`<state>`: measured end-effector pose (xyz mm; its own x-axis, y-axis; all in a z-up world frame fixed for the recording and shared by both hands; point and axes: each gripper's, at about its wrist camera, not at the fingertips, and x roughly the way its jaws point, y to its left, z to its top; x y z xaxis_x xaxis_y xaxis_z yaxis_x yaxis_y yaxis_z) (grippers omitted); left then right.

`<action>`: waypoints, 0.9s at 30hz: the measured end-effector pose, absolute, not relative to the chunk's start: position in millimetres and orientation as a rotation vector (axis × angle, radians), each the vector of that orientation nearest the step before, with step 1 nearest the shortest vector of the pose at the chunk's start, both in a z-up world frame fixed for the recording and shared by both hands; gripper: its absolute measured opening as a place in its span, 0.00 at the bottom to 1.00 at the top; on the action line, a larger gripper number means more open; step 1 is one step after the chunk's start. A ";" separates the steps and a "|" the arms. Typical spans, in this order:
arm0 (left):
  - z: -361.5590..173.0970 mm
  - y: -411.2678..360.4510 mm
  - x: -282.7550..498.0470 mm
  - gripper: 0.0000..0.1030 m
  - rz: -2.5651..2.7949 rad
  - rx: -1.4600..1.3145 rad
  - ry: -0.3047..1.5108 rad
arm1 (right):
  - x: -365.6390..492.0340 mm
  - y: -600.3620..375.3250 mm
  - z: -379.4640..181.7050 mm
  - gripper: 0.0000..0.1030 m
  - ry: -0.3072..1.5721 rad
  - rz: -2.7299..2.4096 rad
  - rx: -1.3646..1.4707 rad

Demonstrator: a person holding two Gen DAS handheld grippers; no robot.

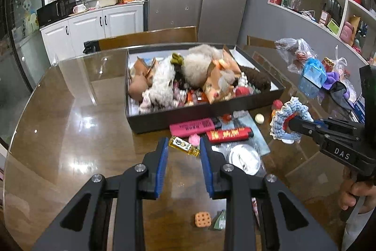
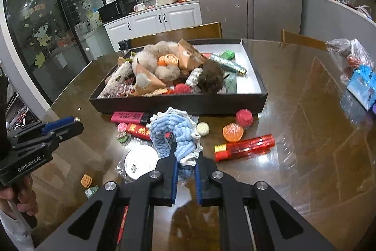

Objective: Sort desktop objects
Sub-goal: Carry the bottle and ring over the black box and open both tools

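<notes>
Your left tool (image 1: 184, 152) tilts down over the desk (image 1: 70, 133), its fingers slightly apart and gripping nothing, above the small yellow bottle (image 1: 184, 145). Your right tool (image 2: 185, 167) angles down likewise, pinching the blue crocheted ring (image 2: 175, 133), lifted before the black tray (image 2: 178, 102).

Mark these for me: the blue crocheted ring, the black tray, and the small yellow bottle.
blue crocheted ring (image 2: 181, 133): right wrist view, on the blue yarn loop above the pads.
black tray (image 1: 188, 115): left wrist view, on its near outer wall.
small yellow bottle (image 1: 184, 145): left wrist view, on the labelled body.
</notes>
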<state>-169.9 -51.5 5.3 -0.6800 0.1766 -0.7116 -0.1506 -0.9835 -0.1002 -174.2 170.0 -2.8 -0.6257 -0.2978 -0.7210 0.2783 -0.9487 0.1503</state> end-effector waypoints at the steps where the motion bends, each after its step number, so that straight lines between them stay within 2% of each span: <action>1: 8.0 -50.5 -172.5 0.27 2.723 -1.157 -0.045 | -176.2 169.8 -0.1 0.11 -0.032 -2.580 1.145; 14: 28.6 -42.9 -230.9 0.27 2.734 -1.139 -0.048 | -214.1 163.1 39.3 0.11 0.084 -2.648 1.086; 27: 9.7 -37.5 -321.3 0.27 2.746 -1.215 -0.043 | -282.6 151.5 44.9 0.11 0.129 -2.665 1.070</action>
<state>-321.3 -37.5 9.7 -0.6646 0.1374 -0.7344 -0.1144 -0.9901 -0.0818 -282.6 151.5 44.9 -0.6927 -0.2116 -0.6895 0.2772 -0.9607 0.0164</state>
